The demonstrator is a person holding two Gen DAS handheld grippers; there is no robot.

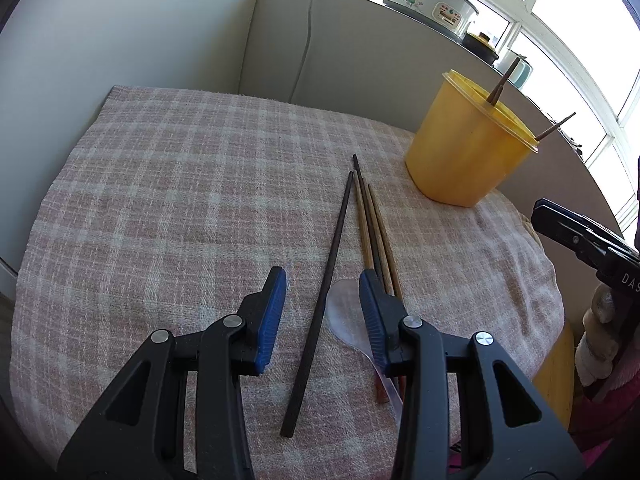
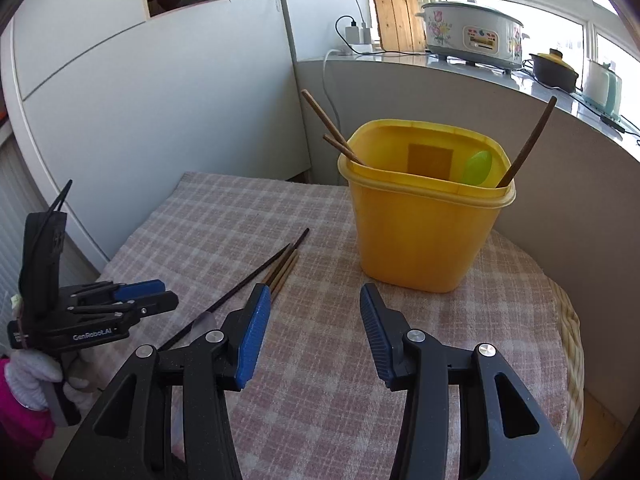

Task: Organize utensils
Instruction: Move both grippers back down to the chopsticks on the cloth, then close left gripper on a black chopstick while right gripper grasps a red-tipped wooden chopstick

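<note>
Several chopsticks lie on the checked cloth (image 1: pixel 180 200). One dark chopstick (image 1: pixel 320 300) runs between the fingers of my left gripper (image 1: pixel 323 280), which is open above it and does not press on it. Beside it lie a bundle of brown chopsticks (image 1: pixel 374 232) and a clear plastic spoon (image 1: pixel 344 312), partly under the right finger. The yellow container (image 2: pixel 416 236) holds several chopsticks (image 2: pixel 528 144) and a green spoon (image 2: pixel 476 168). My right gripper (image 2: pixel 314 292) is open and empty over the cloth in front of the container. The left gripper (image 2: pixel 168 294) shows at that view's left edge.
The cloth covers a small round wicker table (image 2: pixel 572 344), whose edge drops off at the right. A grey counter wall (image 2: pixel 480 100) behind carries a flowered cooker (image 2: pixel 472 36) and pots. A white cabinet (image 2: pixel 140 120) stands at the back left.
</note>
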